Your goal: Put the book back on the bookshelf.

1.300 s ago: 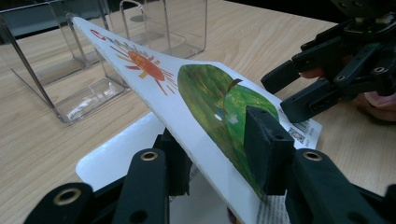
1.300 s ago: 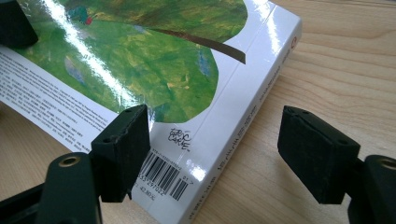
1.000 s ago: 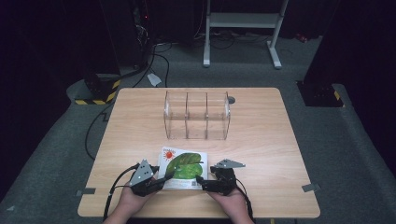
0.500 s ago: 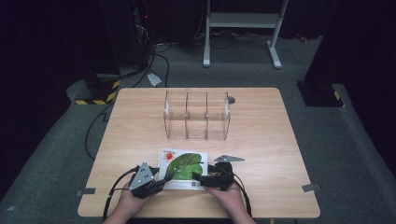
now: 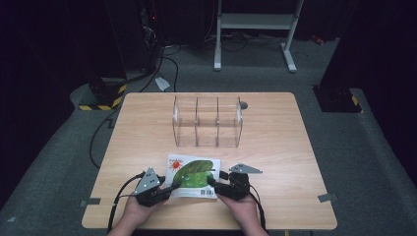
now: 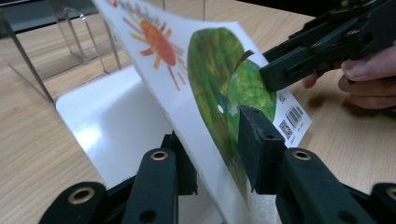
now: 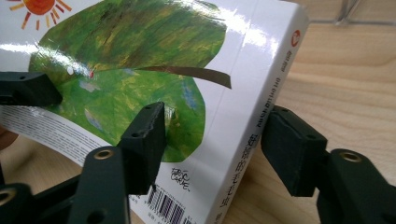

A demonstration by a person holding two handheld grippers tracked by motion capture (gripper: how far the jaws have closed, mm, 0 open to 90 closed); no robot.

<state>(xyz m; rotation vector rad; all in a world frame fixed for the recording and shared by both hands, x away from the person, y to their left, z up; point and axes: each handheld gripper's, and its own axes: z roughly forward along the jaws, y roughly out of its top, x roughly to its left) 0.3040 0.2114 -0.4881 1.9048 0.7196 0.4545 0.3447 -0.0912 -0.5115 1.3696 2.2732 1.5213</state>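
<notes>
At the near edge of the surface (image 5: 275, 147) we find the picture book (image 5: 194, 173) lying flat between both hands. Our left gripper (image 6: 212, 156) is clamped on the front cover, which is lifted clear of the white page beneath. Our right gripper (image 7: 212, 151) has just been closing; its jaws straddle the spine side of the book, one pad on the cover and the other beside the spine, and we cannot tell whether they press yet. We judge the spine must be pinned firmly before the cover swings further. Beyond stands the clear divided organiser (image 5: 207, 121), well apart.
</notes>
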